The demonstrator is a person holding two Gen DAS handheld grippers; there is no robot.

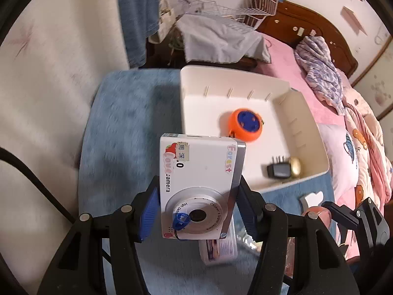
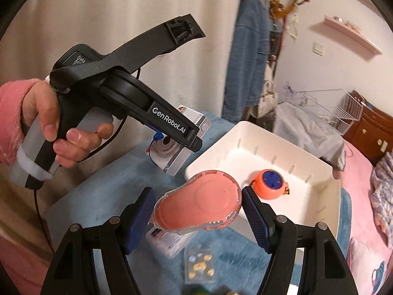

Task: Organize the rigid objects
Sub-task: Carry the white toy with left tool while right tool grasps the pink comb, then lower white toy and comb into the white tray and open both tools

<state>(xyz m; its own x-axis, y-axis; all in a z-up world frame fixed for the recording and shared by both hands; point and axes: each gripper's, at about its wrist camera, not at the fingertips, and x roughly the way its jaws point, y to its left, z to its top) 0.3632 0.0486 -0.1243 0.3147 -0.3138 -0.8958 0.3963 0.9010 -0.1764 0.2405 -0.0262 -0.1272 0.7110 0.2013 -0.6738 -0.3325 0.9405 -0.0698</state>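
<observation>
A white children's digital camera [image 1: 199, 186] with stickers hangs above the blue mat, and my left gripper [image 1: 198, 196] is shut on its sides. The right wrist view shows the same camera [image 2: 176, 152] in the left gripper [image 2: 189, 137], which a hand [image 2: 61, 132] holds. My right gripper [image 2: 199, 204] is shut on a pink, clear-edged tape-dispenser case [image 2: 199, 201], held just in front of the white bin [image 2: 319, 211]. In the bin [image 1: 307, 127] lie an orange round toy with a blue centre [image 1: 245, 125], a small black device [image 1: 278, 170] and a gold object [image 1: 294, 167].
A fluffy blue mat [image 1: 127, 127] lies under the bin. On the mat sit a small printed box [image 2: 169, 241] and a clear packet with gold pieces [image 2: 200, 265]. A pink bed [image 1: 282, 59] is at the right, with a wire rack [image 1: 258, 5] behind and a curtain [image 1: 49, 73] at the left.
</observation>
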